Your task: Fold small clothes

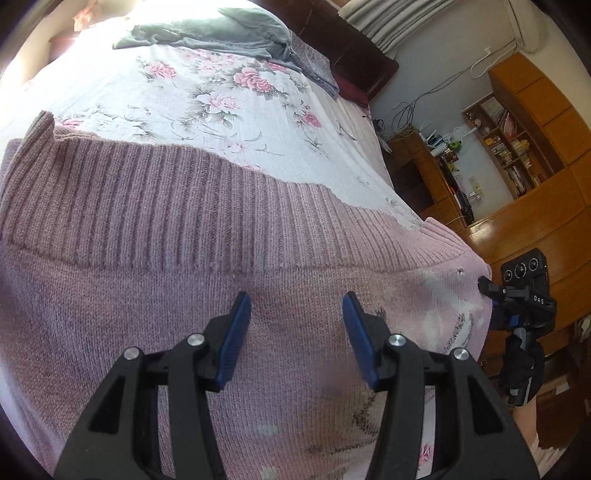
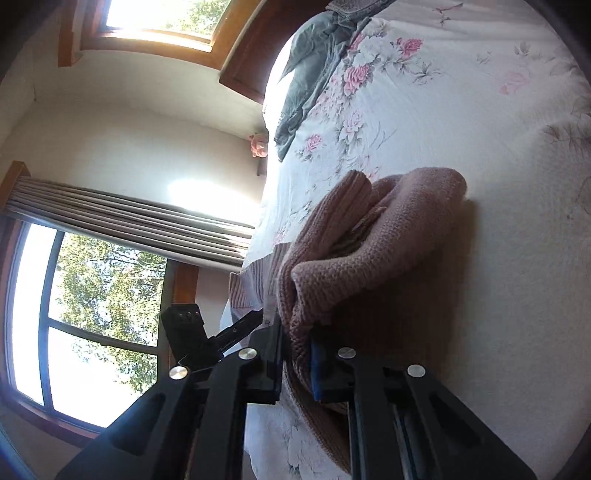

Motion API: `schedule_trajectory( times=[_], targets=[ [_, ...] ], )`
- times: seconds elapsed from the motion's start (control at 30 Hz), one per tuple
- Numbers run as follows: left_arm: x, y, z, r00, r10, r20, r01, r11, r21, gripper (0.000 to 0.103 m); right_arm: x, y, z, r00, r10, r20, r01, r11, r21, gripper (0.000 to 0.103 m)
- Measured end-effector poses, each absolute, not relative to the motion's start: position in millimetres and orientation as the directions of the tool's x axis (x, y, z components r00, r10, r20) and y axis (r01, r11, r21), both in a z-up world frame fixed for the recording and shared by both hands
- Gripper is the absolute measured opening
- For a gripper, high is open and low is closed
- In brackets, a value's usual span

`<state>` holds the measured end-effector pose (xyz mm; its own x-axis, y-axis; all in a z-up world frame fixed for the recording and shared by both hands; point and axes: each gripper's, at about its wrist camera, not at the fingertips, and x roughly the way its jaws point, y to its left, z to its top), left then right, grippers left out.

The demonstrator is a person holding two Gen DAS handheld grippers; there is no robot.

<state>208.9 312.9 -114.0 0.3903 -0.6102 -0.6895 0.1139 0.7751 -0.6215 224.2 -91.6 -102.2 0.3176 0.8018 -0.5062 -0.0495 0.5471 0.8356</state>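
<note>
Pink knit sweater (image 1: 229, 266) lies spread on the floral bedsheet (image 1: 221, 103), ribbed hem facing up the bed. Left gripper (image 1: 297, 306) hovers over it, blue pads apart. Right gripper (image 2: 295, 354) is clamped on a bunched fold at the sweater's edge (its camera tilted sideways). Farther off: a grey blanket (image 1: 221, 33), wooden shelving (image 1: 517, 147), curtained windows (image 2: 92, 314).
</note>
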Motion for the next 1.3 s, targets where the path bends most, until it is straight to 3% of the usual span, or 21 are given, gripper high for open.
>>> schedule_trajectory(
  times=[0.23, 0.47, 0.73, 1.1, 1.17, 1.3],
  targets=[
    [181, 349, -92, 0.447, -0.644, -0.621, 0.119, 0.731, -0.672, 0.055, 243, 1, -33, 0.219, 0.793, -0.568, -0.248, 0.608, 0.754, 0.011],
    [152, 395, -84, 0.507, -0.671, -0.541, 0.090, 0.665, -0.741, 0.058, 253, 106, -11, 0.102, 0.739, -0.666, -0.406, 0.642, 0.650, 0.011],
    [126, 433, -100, 0.543, -0.660, -0.519, 0.030, 0.634, -0.773, 0.058, 256, 201, -54, -0.039, 0.614, -0.788, -0.461, 0.689, 0.559, 0.011],
    [105, 466, -112, 0.583, -0.651, -0.486, -0.013, 0.591, -0.807, 0.058, 253, 250, -128, -0.134, 0.473, -0.871, -0.446, 0.756, 0.480, 0.013],
    [104, 469, -110, 0.589, -0.651, -0.479, -0.014, 0.585, -0.811, 0.058, 251, 253, -129, -0.138, 0.465, -0.875, -0.454, 0.755, 0.473, 0.016],
    [104, 472, -107, 0.596, -0.649, -0.473, -0.009, 0.584, -0.812, 0.058, 248, 252, -115, -0.128, 0.491, -0.862, -0.473, 0.733, 0.488, 0.035]
  ],
)
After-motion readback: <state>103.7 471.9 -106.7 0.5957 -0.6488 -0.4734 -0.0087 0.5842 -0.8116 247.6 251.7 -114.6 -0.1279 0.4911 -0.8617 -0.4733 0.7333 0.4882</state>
